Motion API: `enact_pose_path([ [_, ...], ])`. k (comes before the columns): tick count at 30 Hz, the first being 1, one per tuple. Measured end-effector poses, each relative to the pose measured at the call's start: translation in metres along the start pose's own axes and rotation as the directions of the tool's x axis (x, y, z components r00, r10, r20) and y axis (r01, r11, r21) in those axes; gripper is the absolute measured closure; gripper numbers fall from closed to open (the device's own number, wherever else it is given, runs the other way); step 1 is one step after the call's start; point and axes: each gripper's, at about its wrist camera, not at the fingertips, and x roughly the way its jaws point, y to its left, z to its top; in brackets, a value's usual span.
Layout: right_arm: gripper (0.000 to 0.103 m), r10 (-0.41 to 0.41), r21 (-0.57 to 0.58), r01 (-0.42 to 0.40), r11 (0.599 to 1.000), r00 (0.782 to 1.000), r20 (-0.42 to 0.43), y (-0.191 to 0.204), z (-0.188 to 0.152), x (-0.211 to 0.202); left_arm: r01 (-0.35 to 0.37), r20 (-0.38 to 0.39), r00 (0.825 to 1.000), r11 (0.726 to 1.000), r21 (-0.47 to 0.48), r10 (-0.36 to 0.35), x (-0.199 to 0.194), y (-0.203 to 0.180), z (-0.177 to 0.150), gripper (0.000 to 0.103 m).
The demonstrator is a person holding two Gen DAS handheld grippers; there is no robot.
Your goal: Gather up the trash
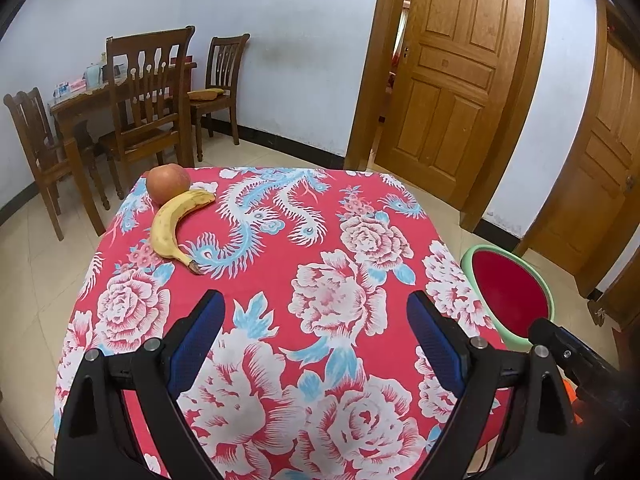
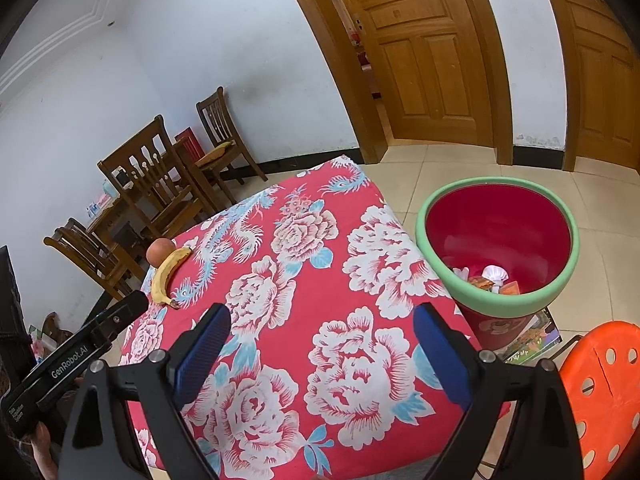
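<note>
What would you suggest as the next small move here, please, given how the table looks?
Probably hold both claws back and check the table for leftovers: the left claw and right claw stand open and empty, wrappers already lie in the red green-rimmed bin, and only a yellow banana and a red apple remain on the floral cloth.

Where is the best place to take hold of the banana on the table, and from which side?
Grip the banana at its thick middle, coming from above with the pads across its width. It lies flat on the tablecloth, curved, so the middle is widest. Its far end sits against the apple; avoid that end and the thin stem.
</note>
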Motion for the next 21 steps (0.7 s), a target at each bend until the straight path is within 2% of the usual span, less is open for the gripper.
enact_pose_path([
  [21,0.009,0.002,0.002,-0.002,1.000,1.000,0.002,-0.0012,-0.0001,-0.0008,-0.002,-0.004,1.000,1.000,-0.005,0.002,0.0002,0.0006,0.0003,0.012],
])
